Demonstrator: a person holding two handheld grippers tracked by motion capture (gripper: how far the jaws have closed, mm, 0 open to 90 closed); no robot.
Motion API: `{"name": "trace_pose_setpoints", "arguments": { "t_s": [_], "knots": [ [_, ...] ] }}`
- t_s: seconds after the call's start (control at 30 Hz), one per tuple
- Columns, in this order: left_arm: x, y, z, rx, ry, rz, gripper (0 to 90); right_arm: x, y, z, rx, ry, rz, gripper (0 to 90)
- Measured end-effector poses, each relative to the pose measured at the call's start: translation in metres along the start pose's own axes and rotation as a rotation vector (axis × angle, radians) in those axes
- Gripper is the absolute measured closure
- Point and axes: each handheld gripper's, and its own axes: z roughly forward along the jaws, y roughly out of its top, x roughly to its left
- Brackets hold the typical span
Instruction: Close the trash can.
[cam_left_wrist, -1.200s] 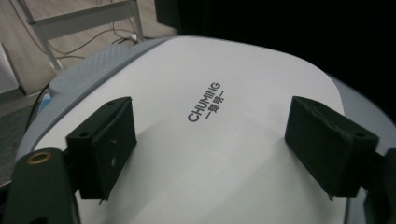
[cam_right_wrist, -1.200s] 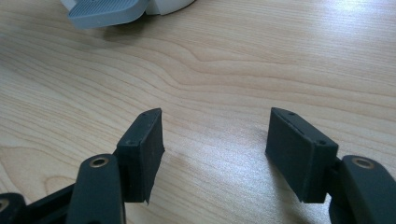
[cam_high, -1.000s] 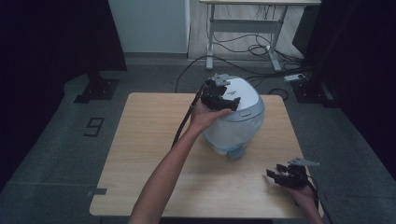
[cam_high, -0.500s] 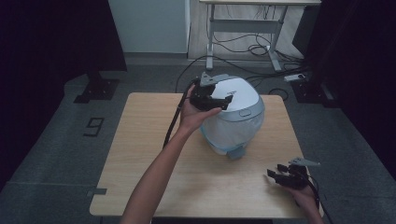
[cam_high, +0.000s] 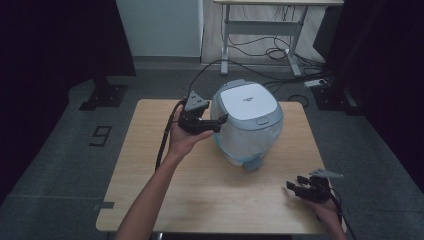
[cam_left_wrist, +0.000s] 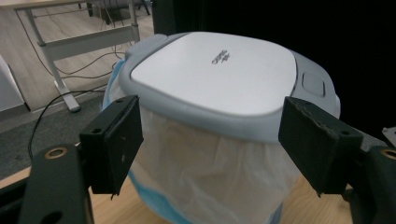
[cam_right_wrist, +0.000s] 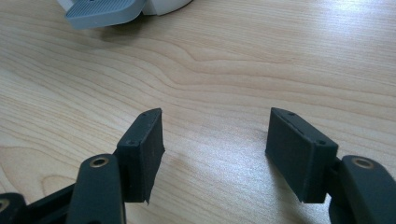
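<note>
A small pedal bin (cam_high: 247, 125) stands on the wooden table (cam_high: 150, 150). It has a white shut lid (cam_left_wrist: 219, 70) in a grey rim, a white bag liner (cam_left_wrist: 210, 163) and a blue base. My left gripper (cam_high: 212, 122) hangs just left of the bin at rim height and points at it. Its jaws have just been closing; they stand apart, with nothing between the pads (cam_left_wrist: 119, 140), and the bin sits beyond them. My right gripper (cam_high: 295, 186) rests low near the table's front right corner, open over bare wood (cam_right_wrist: 215, 126). The grey pedal (cam_right_wrist: 102, 11) lies ahead of it.
A black cable (cam_high: 162, 145) trails from the left gripper along the forearm. Beyond the table are a desk frame (cam_high: 260, 30) with loose cables on the floor and a dark stand base (cam_high: 102, 95) at the left.
The left hand has drawn its gripper off the top of the lid, leftward and a little toward the person, so it now sits beside the bin. The right hand has stayed put.
</note>
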Motion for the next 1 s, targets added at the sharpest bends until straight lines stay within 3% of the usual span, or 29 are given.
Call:
{"name": "trace_pose_setpoints", "arguments": {
  "t_s": [0.2, 0.33, 0.57, 1.0],
  "knots": [
    [0.002, -0.022, -0.02, -0.011, 0.019, -0.001, 21.9, 0.0, 0.0, 0.0, 0.0, 0.001, -0.001, 35.7],
    [0.003, -0.04, -0.029, 0.0, 0.057, 0.014, 21.7, 0.0, 0.0, 0.0, 0.001, -0.001, -0.003, 35.6],
    [0.006, -0.075, -0.044, 0.019, 0.065, -0.001, 21.6, 0.0, 0.0, 0.001, -0.002, -0.001, -0.006, 35.5],
    [0.006, -0.148, -0.038, 0.114, 0.086, -0.046, 21.5, 0.0, 0.0, 0.001, -0.002, -0.001, -0.008, 35.5]
  ]
}}
